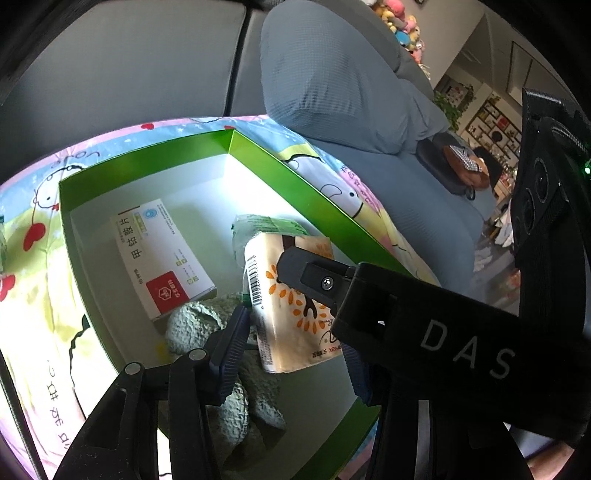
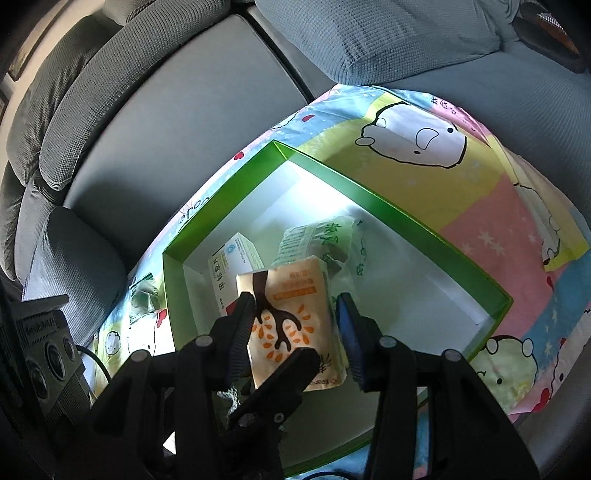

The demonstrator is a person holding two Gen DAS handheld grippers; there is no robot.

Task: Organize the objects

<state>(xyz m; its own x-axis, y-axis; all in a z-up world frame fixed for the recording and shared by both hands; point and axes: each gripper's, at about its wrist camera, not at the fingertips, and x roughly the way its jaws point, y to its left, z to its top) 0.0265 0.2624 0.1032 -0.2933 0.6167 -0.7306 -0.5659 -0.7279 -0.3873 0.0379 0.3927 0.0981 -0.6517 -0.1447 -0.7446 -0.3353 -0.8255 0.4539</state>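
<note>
A green-walled open box (image 1: pixel 295 173) (image 2: pixel 406 214) sits on a cartoon-print cloth on a sofa. Inside lie a white medicine box (image 1: pixel 162 254) (image 2: pixel 229 269), a green-printed plastic packet (image 1: pixel 266 225) (image 2: pixel 317 236), a grey-green textured plush (image 1: pixel 195 325) and a cream tissue pack with an orange tree print (image 1: pixel 291 310) (image 2: pixel 291 317). My left gripper (image 1: pixel 295 354) is open, its fingers either side of the tissue pack. My right gripper (image 2: pixel 295 332) is open around the same pack from the other side; its body shows in the left wrist view (image 1: pixel 406 310).
The cloth (image 2: pixel 443 177) covers the sofa seat around the box. Grey-blue cushions (image 2: pixel 388 33) and the sofa back (image 1: pixel 129 62) stand behind. A small printed packet (image 2: pixel 144 295) lies on the cloth left of the box. A room with shelves (image 1: pixel 491 129) lies far right.
</note>
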